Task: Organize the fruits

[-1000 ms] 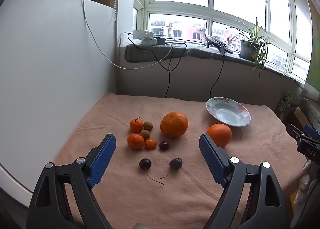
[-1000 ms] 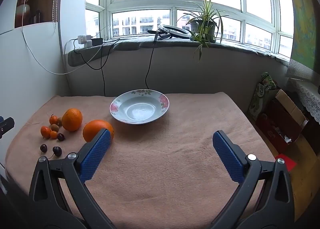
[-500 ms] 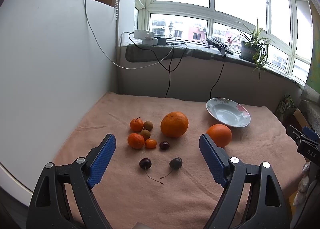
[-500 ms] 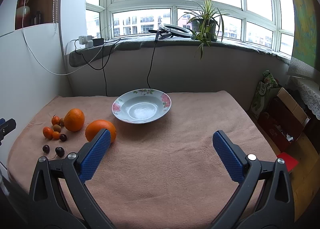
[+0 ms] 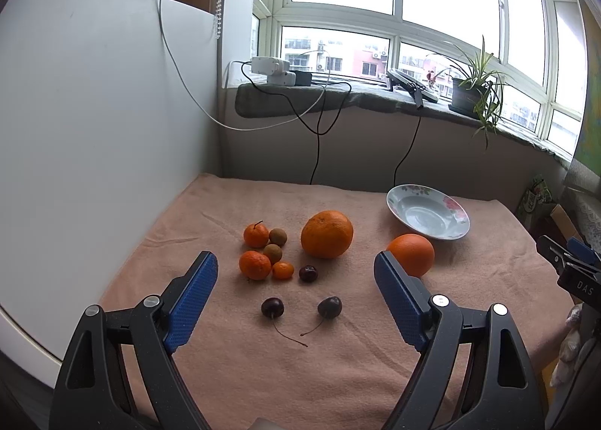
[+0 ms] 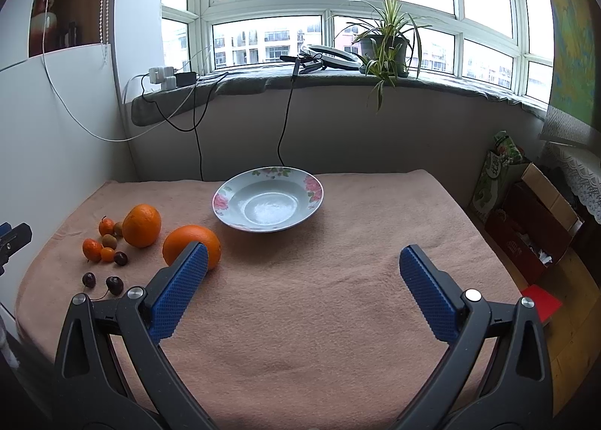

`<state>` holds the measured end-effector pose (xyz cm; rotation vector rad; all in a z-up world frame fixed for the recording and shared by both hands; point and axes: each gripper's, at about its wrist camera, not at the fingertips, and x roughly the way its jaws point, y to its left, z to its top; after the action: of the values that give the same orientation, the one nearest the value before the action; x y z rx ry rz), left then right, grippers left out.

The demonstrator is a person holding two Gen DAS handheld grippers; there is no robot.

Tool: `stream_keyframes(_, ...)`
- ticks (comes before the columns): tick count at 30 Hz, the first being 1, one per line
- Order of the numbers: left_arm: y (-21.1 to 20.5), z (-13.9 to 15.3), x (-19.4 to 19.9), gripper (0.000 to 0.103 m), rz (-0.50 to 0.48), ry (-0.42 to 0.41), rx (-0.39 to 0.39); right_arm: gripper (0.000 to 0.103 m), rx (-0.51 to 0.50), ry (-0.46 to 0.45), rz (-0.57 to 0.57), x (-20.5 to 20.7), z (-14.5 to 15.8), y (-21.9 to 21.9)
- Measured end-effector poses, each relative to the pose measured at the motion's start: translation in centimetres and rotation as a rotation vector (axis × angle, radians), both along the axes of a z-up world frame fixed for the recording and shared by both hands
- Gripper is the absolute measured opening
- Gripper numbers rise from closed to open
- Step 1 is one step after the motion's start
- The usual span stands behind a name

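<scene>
On the pink cloth lie a bumpy large orange (image 5: 327, 234), a smooth orange (image 5: 411, 254), small tangerines (image 5: 255, 265), brown longans (image 5: 272, 252) and three dark cherries (image 5: 272, 307). An empty flowered plate (image 5: 428, 211) stands behind the smooth orange. My left gripper (image 5: 295, 272) hovers open above the cherries, holding nothing. In the right wrist view the plate (image 6: 268, 204) sits ahead, the smooth orange (image 6: 191, 245) just beyond the left finger, and the bumpy orange (image 6: 142, 225) further left. My right gripper (image 6: 299, 264) is open and empty over bare cloth.
A white board (image 5: 94, 137) walls off the left side. Behind the table a sill carries chargers, hanging cables (image 5: 319, 122) and a potted plant (image 6: 387, 43). Cardboard boxes (image 6: 533, 227) stand on the floor to the right, past the table's edge.
The right gripper's view has shifted slightly, so the plate and oranges sit a little further right and nearer. The left gripper has barely moved. Both stay open.
</scene>
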<state>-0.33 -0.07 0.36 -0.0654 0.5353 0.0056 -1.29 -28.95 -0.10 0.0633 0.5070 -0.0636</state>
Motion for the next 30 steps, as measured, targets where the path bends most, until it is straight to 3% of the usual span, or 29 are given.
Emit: stream_keyframes(30,-0.34,0.20,0.24,0.085,-0.007,0.004,-0.004,0.103,0.008,0.011,0.009,0.27,-0.24,0.57)
